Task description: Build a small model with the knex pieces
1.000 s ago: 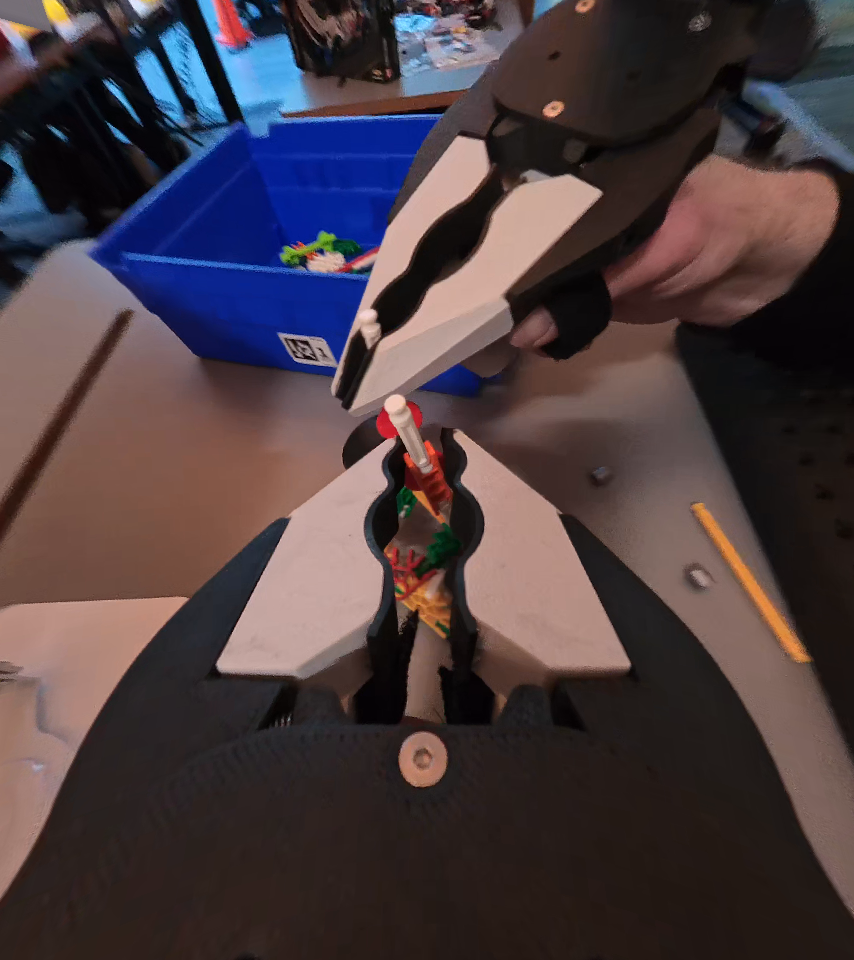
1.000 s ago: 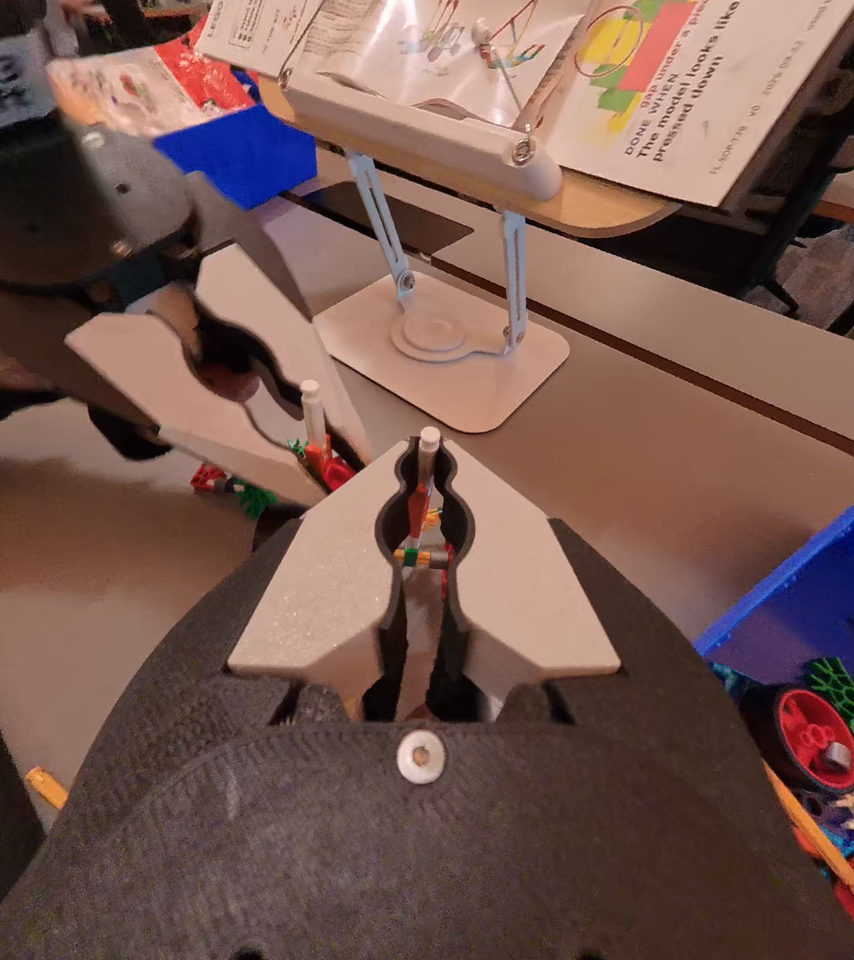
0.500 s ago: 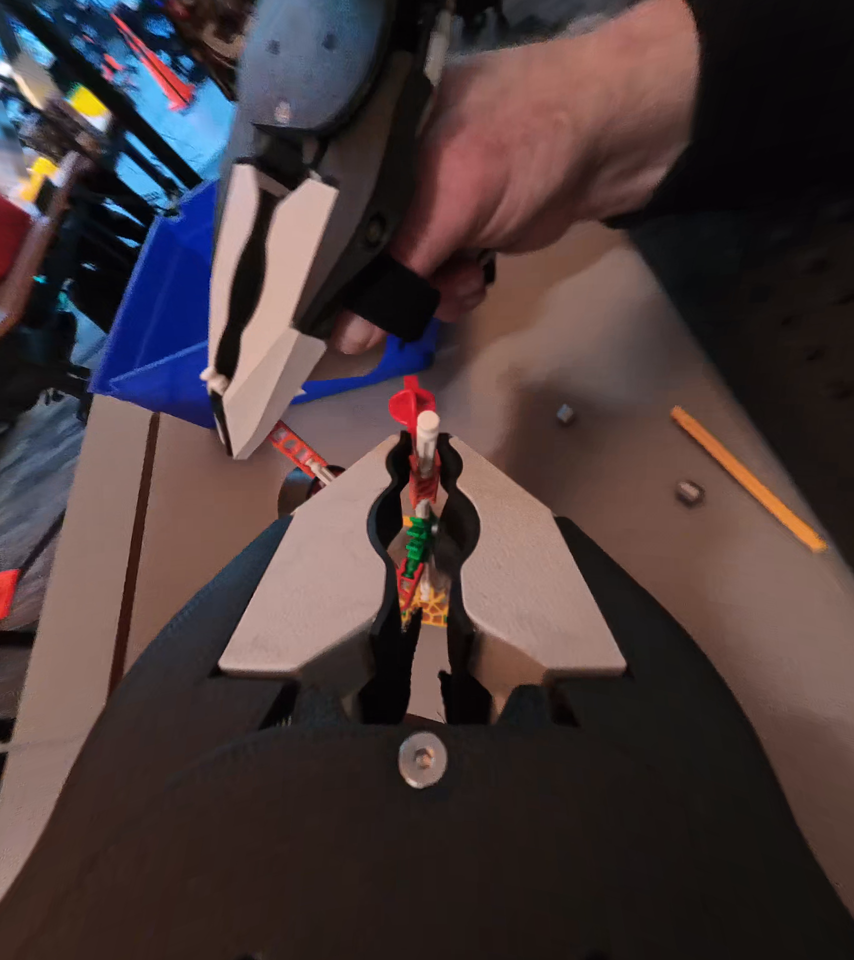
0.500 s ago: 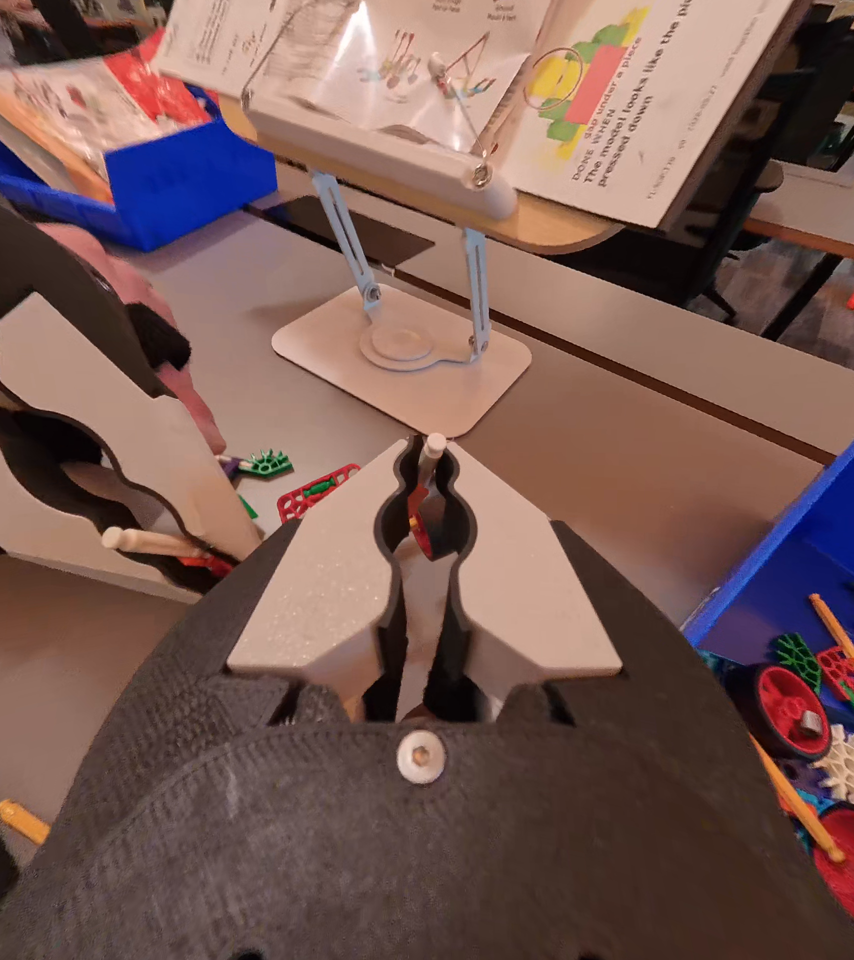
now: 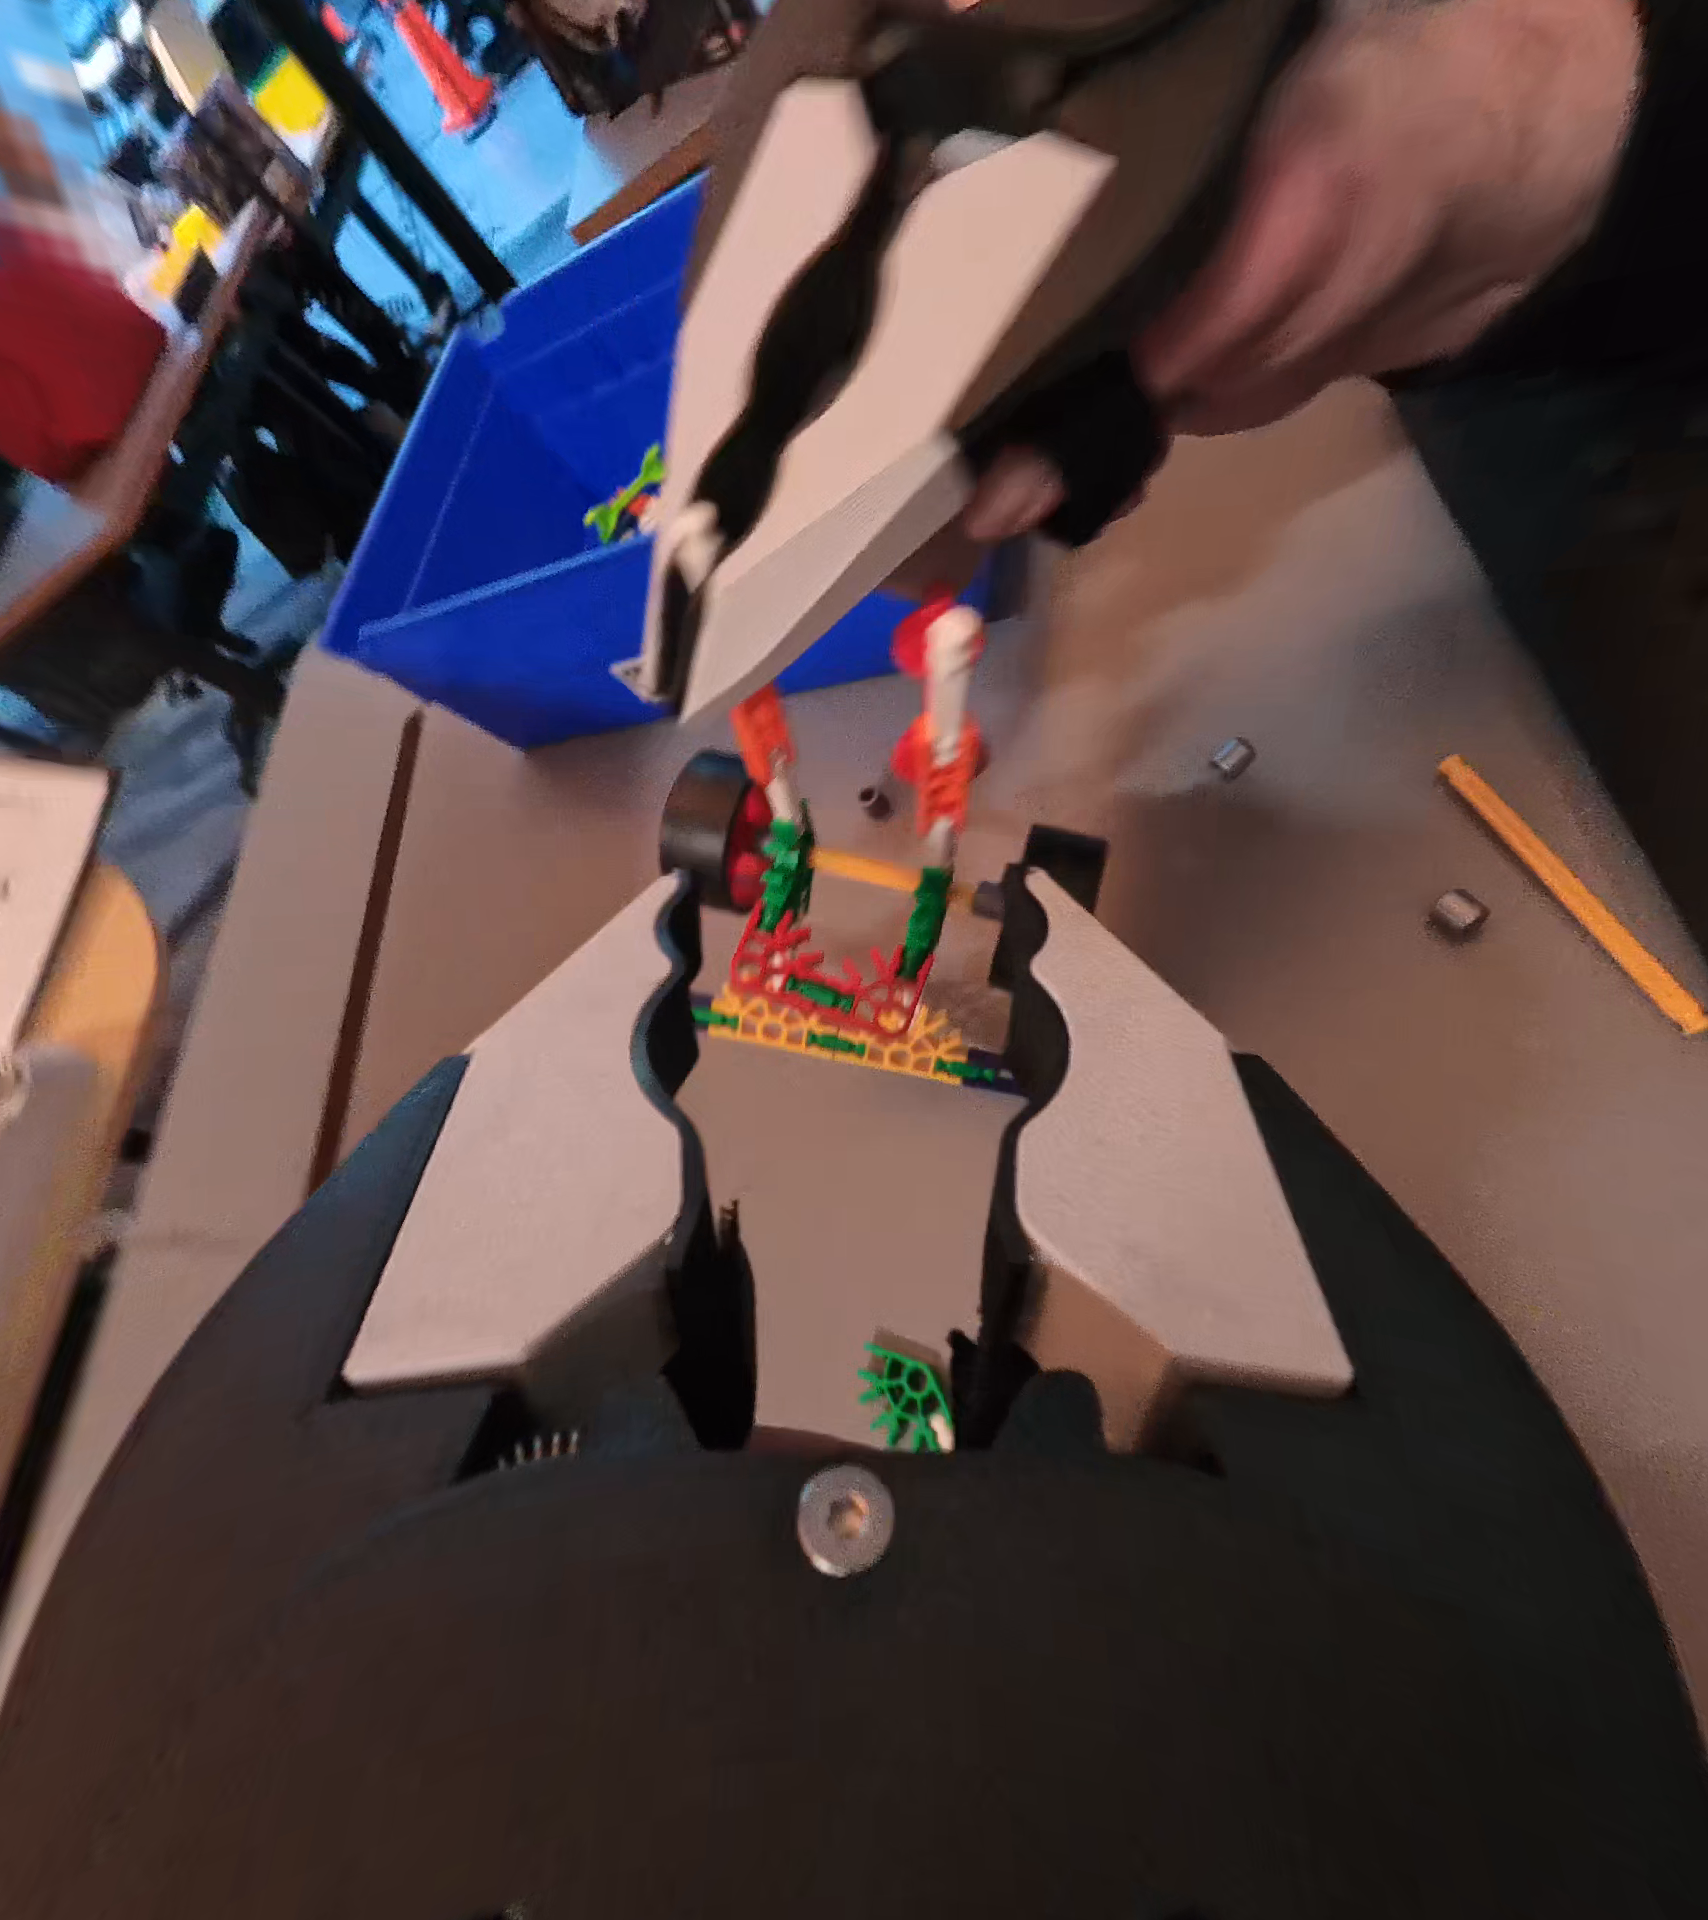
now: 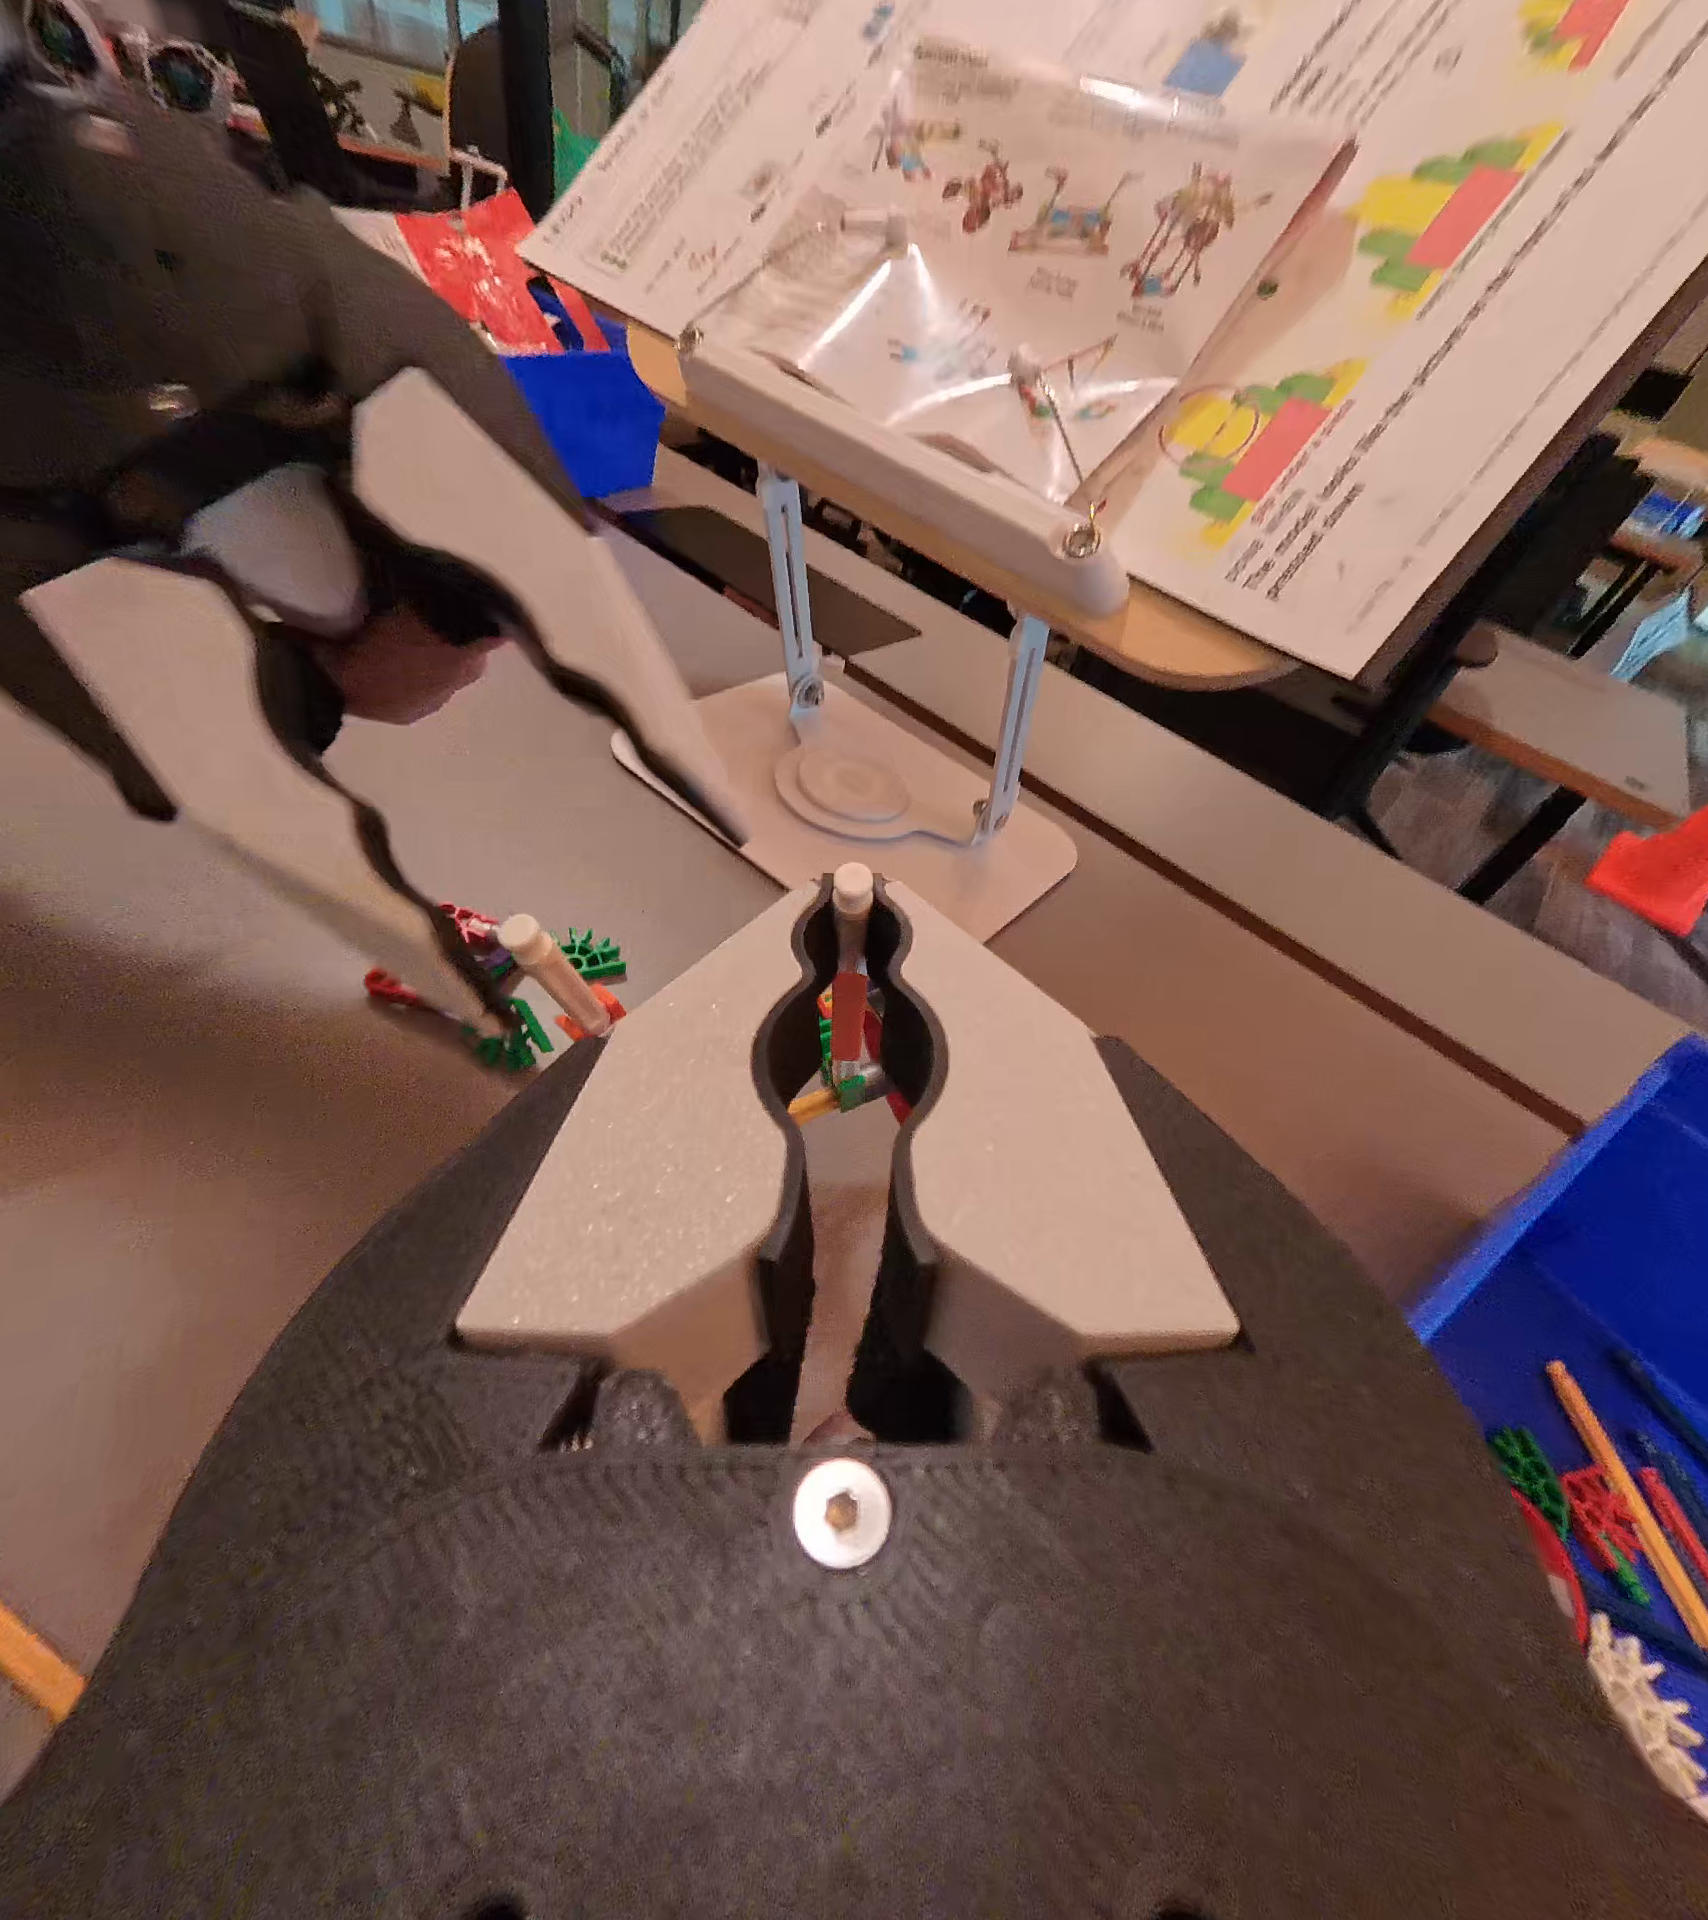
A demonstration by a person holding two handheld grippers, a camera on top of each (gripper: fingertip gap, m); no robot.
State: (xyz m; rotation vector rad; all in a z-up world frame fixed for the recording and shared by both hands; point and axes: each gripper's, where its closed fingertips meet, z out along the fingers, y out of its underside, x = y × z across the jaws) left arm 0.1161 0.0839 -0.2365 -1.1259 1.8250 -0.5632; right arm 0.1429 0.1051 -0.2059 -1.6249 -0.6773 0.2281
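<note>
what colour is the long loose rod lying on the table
Yellow-orange; the loose rod shows best in the left wrist view.

Two claws (image 5: 855,914) (image 6: 852,894), one toy model (image 5: 834,935), one blue bin (image 5: 517,582).

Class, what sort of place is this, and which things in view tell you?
Probably a workshop or lab set up for toy construction: a blue parts bin, an instruction sheet on a stand, and more tables behind.

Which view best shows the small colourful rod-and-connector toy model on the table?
The left wrist view: the toy model stands in the open beyond the open left gripper, black wheel, yellow axle and both uprights visible. The right wrist view shows only fragments between the right gripper's fingers, which are shut on one white-tipped upright.
</note>
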